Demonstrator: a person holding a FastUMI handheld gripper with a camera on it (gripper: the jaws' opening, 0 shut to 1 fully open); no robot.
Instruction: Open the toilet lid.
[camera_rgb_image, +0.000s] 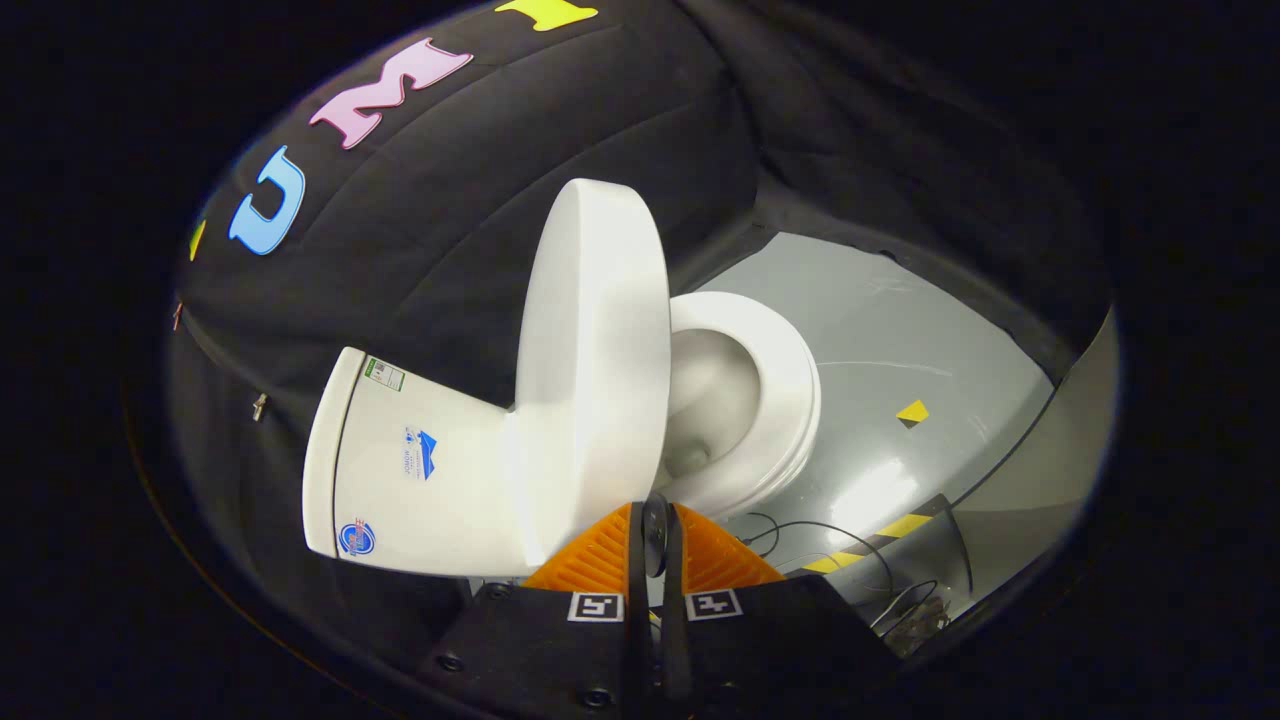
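Fingers (655, 535) were pressed together, gripping nothing, just short of the raised toilet lid (595, 350); the seat (775, 385) lay exposed. Opening looked done; next, probably withdrawing clear.

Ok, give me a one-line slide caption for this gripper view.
Toilet lid raised off the seat, bowl open; claw closed just short of the lid's edge, holding nothing.
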